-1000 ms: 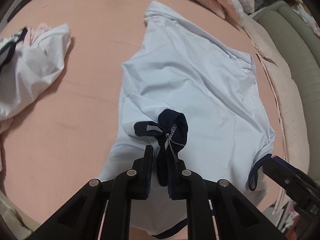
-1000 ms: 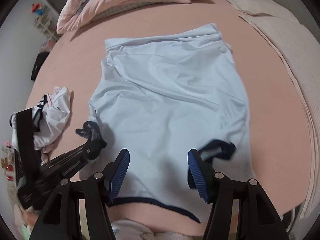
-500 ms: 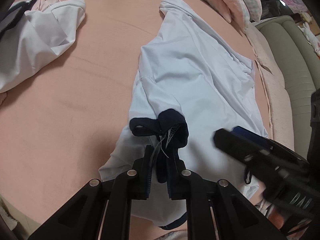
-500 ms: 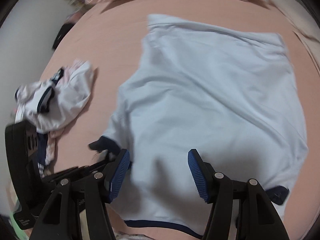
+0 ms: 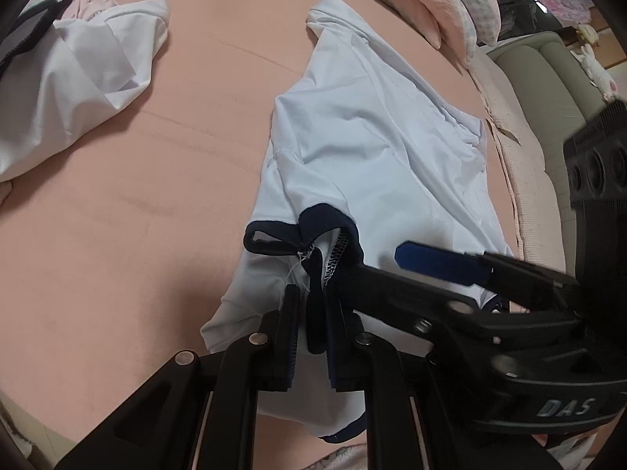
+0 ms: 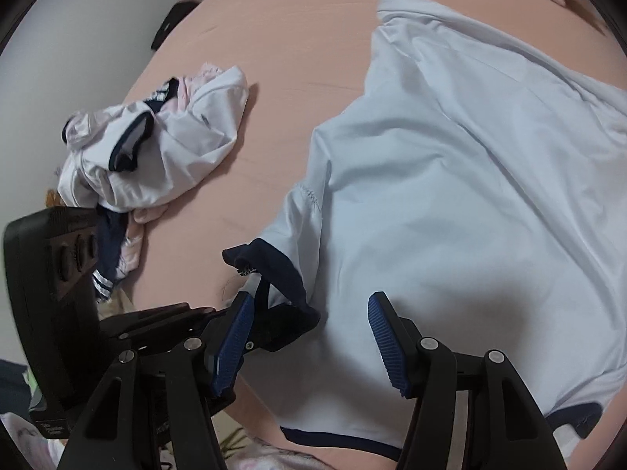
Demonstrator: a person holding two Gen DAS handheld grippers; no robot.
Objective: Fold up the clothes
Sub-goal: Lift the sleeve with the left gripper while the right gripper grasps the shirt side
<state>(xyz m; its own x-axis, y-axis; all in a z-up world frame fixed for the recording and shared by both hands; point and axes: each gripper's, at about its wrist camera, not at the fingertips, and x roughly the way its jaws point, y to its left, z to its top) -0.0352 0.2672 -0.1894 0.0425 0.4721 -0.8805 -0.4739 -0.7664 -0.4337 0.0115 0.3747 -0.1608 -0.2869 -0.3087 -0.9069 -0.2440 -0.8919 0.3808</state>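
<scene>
My left gripper (image 5: 313, 337) has its jaws clenched on the navy sleeve cuff (image 5: 313, 235) of the pale blue shirt (image 5: 376, 164), the trim bunched between the pads with loose white stitching showing just above them. My right gripper (image 6: 309, 344) stands released, jaws apart with nothing between them, hovering over the shirt's lower part; its left pad sits just beside the same cuff (image 6: 274, 266) at about 10 o'clock from the gap.

The shirt lies spread on the pink bed (image 5: 117, 235), its far end running away toward 12 o'clock, a navy-edged border (image 6: 333, 440) close to me at 6 o'clock. It looks thin, light and limp: it creases wherever it is pulled and will sag from any single hold, so I judge two grips are needed to carry a clean fold line. The ribbed navy trim is thicker and less slippery than the body fabric, a better bite. For the right jaws I would take the near border or side edge, well apart from the cuff.

At 10 o'clock, well apart, a crumpled pile of white clothes (image 6: 156, 149) waits.
</scene>
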